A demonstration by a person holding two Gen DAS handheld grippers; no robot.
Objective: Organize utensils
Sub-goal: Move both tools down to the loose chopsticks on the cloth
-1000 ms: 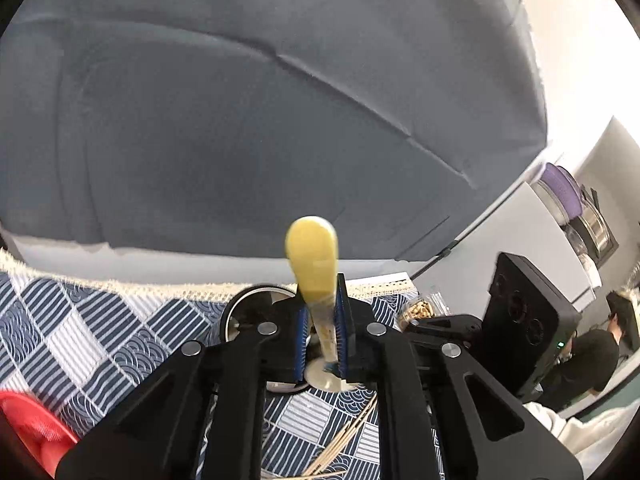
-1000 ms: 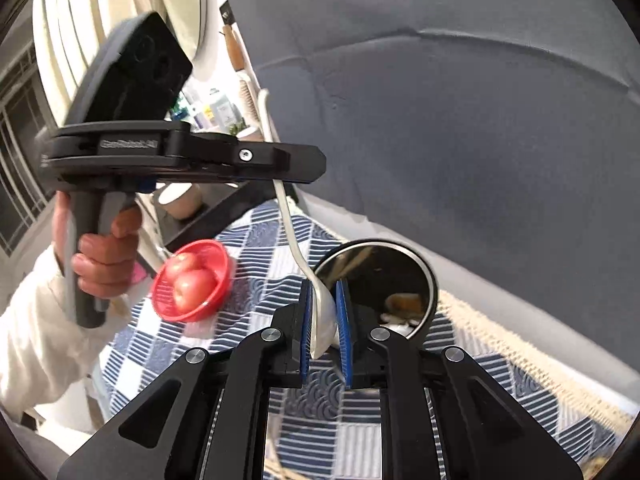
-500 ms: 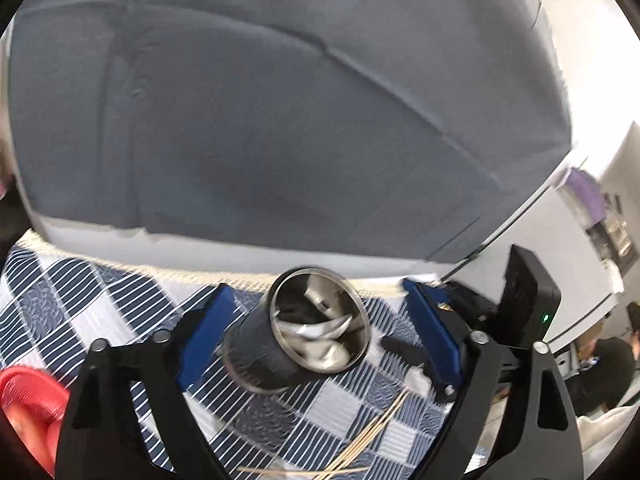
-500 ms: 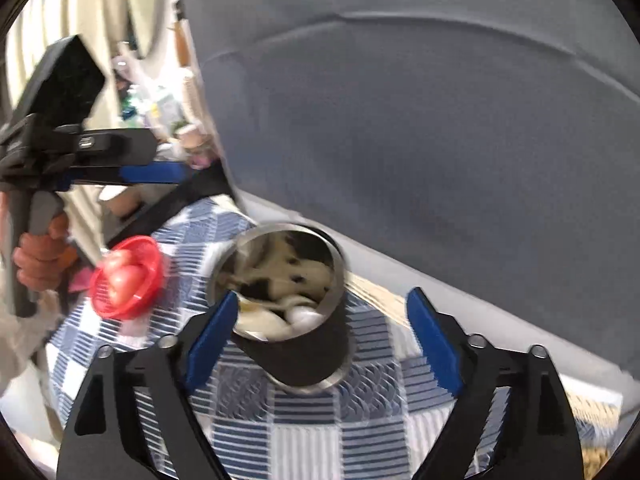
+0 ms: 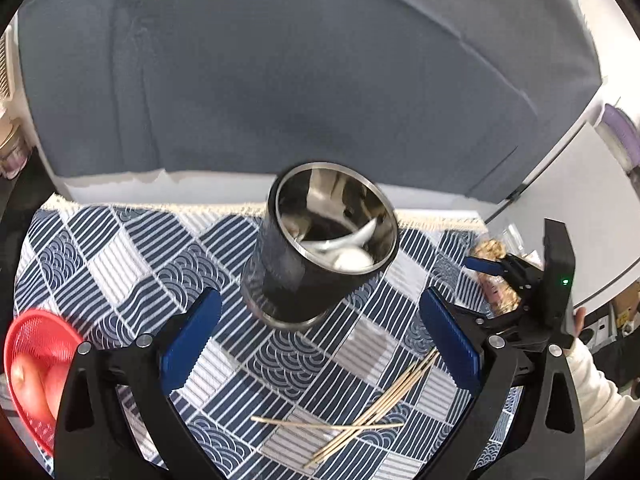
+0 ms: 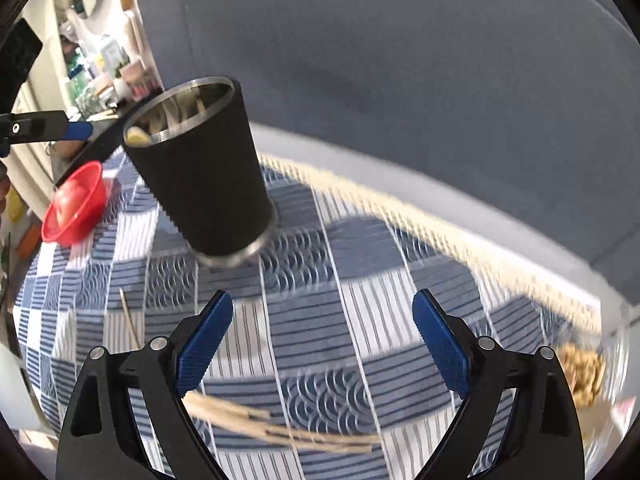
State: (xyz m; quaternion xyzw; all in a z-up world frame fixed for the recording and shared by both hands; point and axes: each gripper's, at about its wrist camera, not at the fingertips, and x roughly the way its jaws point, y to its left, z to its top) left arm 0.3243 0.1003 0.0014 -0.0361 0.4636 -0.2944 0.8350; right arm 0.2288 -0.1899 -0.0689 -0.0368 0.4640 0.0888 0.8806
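Both grippers hang over the blue-and-white patterned tablecloth (image 5: 132,264) with nothing between their fingers. The left gripper (image 5: 320,348) is spreading wider still, and the right gripper (image 6: 322,350) stands wide apart. A black steel-lined cup (image 5: 316,256) stands upright on the cloth ahead of them, holding a white spoon (image 5: 352,258) and a yellow-handled utensil (image 6: 136,136). A loose scatter of bamboo skewers (image 5: 380,400) lies on the cloth near the fingertips. A red basket (image 6: 76,204) holding tomatoes sits well apart from the cup.
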